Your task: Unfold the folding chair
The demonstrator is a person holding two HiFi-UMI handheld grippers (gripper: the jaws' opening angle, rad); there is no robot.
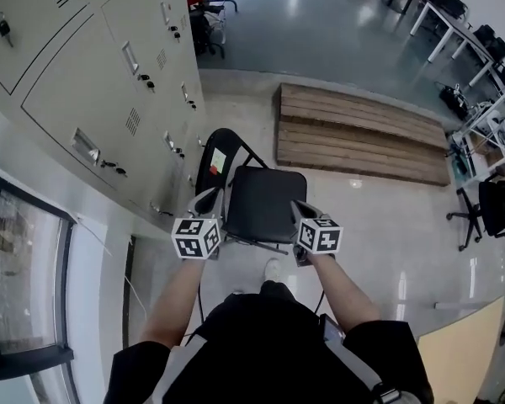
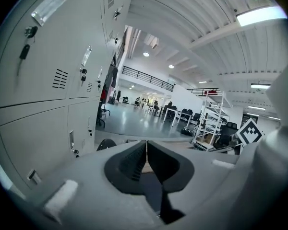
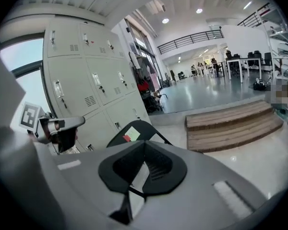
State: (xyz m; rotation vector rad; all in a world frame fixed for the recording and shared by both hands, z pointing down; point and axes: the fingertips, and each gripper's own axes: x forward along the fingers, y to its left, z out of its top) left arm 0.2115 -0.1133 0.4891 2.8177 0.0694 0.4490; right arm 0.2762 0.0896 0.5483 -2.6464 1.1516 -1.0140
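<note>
The black folding chair stands opened out in front of the lockers, its seat (image 1: 265, 202) level and its backrest (image 1: 221, 158) upright with a small paper label on it. My left gripper (image 1: 208, 199) hangs over the seat's left edge and my right gripper (image 1: 297, 209) over its right edge. Neither touches the chair. In the left gripper view the left gripper (image 2: 147, 145) has its pads together with nothing between them. The right gripper (image 3: 145, 145) is likewise shut and empty, with the backrest (image 3: 134, 131) showing beyond it.
Grey lockers (image 1: 109, 82) with keys in their doors line the wall left of the chair. A low wooden stepped platform (image 1: 362, 133) lies behind it. An office chair (image 1: 488, 209) and desks stand at the right. A window (image 1: 25, 268) is at the near left.
</note>
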